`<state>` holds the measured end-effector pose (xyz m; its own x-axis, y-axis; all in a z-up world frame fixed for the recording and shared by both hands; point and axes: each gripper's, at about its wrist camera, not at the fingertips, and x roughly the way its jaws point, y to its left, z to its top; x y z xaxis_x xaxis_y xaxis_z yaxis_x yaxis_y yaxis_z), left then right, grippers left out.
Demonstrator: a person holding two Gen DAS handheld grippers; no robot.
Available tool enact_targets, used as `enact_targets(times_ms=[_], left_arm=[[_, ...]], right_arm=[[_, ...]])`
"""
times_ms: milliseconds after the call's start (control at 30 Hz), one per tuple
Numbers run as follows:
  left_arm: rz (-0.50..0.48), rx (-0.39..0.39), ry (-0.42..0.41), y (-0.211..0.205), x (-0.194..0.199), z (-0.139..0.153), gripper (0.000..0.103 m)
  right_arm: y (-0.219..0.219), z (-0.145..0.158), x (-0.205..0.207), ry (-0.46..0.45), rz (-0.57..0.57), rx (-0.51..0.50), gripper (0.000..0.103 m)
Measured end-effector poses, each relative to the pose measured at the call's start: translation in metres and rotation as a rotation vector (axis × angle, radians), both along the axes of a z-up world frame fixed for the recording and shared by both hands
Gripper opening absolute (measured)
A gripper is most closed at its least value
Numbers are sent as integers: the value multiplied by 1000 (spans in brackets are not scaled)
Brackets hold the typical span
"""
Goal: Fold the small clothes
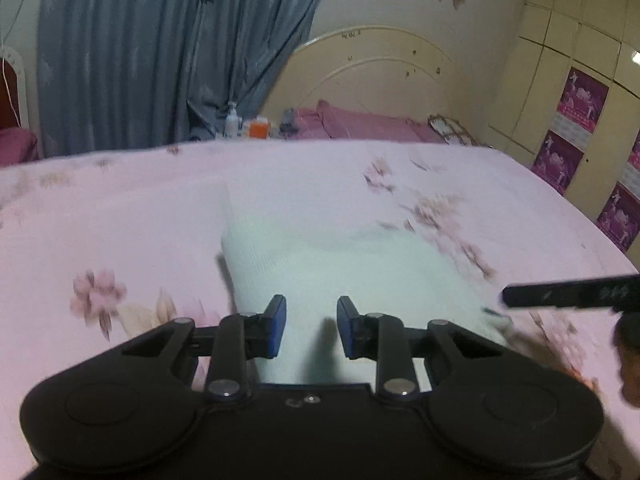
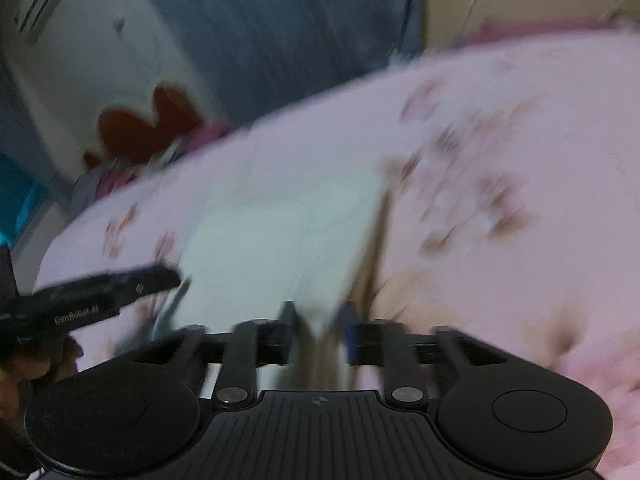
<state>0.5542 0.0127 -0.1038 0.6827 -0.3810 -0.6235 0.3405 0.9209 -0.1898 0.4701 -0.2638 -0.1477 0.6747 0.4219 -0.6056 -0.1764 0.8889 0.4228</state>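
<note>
A small pale mint garment (image 1: pixel 332 268) lies flat on the pink floral bed sheet (image 1: pixel 120 220). My left gripper (image 1: pixel 311 326) is open just above the garment's near edge, holding nothing. My right gripper (image 2: pixel 318 330) has its jaws apart with a corner of the garment (image 2: pixel 280 240) between them; the view is blurred, so I cannot tell if the pads touch the cloth. The right gripper shows as a black bar at the right edge of the left wrist view (image 1: pixel 568 292), and the left gripper shows at the left in the right wrist view (image 2: pixel 100 292).
The bed has a cream headboard (image 1: pixel 372 76) and purple pillows (image 1: pixel 360 124) at the far end. Bottles and an orange box (image 1: pixel 258 128) stand beside grey-blue curtains (image 1: pixel 160 48). A cream wardrobe (image 1: pixel 580 80) is on the right.
</note>
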Motion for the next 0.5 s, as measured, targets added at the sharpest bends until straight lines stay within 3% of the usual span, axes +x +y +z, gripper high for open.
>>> enact_targets(times_ms=[133, 233, 267, 300, 400, 500], left_arm=[[-7, 24, 4, -14, 34, -5, 27], [-9, 101, -8, -26, 47, -16, 34], [-9, 126, 24, -27, 53, -24, 34], [-6, 105, 58, -25, 56, -32, 34], [-3, 70, 68, -20, 55, -33, 34], [5, 58, 47, -16, 49, -29, 34]], right_arm=[[27, 12, 40, -49, 43, -87, 32], [56, -6, 75, -28, 115, -161, 30], [63, -20, 85, 1, 118, -231, 29], [65, -35, 93, 28, 108, -296, 28], [53, -40, 94, 13, 83, -258, 28], [56, -38, 83, -18, 92, -315, 28]])
